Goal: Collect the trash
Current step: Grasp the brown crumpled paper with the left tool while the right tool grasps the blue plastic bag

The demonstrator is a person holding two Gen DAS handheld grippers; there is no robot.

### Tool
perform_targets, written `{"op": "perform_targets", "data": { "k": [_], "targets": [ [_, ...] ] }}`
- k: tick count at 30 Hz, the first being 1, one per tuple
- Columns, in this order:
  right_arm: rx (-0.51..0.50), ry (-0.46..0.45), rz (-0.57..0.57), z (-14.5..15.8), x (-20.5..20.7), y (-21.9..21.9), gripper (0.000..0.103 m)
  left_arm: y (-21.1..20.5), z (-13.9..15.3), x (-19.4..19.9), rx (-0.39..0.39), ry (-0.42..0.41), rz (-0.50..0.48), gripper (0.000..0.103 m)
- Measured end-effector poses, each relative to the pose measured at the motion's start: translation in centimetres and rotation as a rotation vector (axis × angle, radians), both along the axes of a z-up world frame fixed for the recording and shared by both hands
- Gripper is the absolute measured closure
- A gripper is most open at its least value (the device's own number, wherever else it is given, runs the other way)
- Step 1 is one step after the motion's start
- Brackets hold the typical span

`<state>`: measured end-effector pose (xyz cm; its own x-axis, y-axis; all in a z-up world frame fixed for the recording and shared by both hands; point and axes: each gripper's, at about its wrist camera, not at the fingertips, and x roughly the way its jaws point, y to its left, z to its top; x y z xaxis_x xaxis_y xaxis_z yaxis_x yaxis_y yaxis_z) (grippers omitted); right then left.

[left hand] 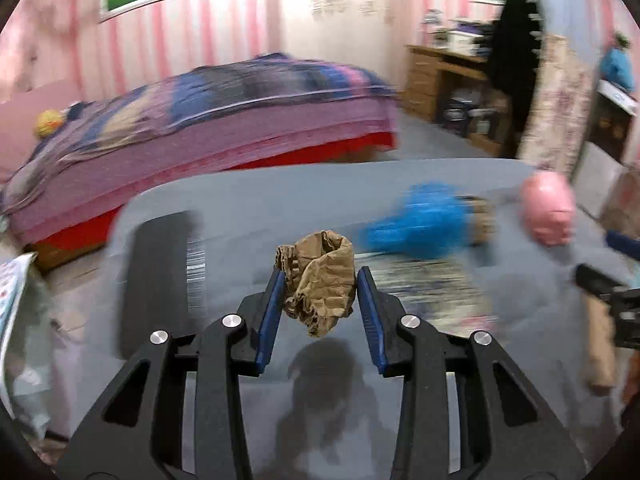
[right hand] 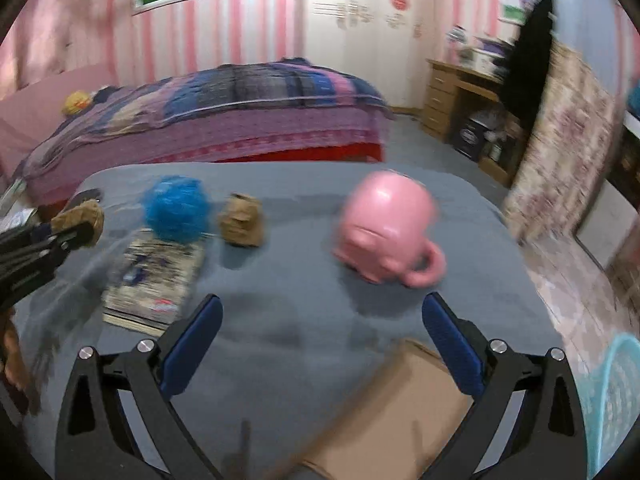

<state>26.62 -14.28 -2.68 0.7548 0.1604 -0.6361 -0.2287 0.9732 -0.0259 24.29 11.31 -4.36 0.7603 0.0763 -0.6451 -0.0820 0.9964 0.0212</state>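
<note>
My left gripper is shut on a crumpled wad of brown paper, held just above the grey table; its shadow falls on the cloth below. From the right wrist view the same wad shows in the left gripper at the left edge. A blue crumpled ball and a second brown paper wad lie at the table's far side. My right gripper stands open over the table with nothing between its fingers.
A pink mug lies tipped over, right of centre. A magazine lies under the blue ball, and flat cardboard lies near my right gripper. A black flat object is on the left. A light blue basket stands beside the table.
</note>
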Motion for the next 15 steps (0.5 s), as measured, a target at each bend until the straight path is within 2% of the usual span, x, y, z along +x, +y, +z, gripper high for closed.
{"op": "perform_targets", "data": {
  "k": [4, 7, 10, 13, 15],
  "targets": [
    [0.008, 0.008, 0.106, 0.2, 1.9, 4.4, 0.015, 4.8, -0.4, -0.4, -0.024, 0.001, 0.105, 0.067],
    [-0.006, 0.016, 0.165, -0.1, 3.7, 7.5, 0.015, 6.7, -0.2, -0.6, -0.029, -0.017, 0.153, 0.067],
    [-0.051, 0.012, 0.211, -0.7, 4.6, 9.8, 0.015, 7.3, -0.4, -0.7, -0.054, -0.021, 0.156, 0.067],
    [-0.088, 0.022, 0.26, -1.8, 5.3, 12.0, 0.016, 6.6, -0.6, -0.3, -0.023, -0.017, 0.145, 0.067],
    [-0.101, 0.027, 0.274, -2.2, 5.6, 12.7, 0.025, 6.4, -0.6, -0.1, -0.013, -0.013, 0.135, 0.067]
  ]
}}
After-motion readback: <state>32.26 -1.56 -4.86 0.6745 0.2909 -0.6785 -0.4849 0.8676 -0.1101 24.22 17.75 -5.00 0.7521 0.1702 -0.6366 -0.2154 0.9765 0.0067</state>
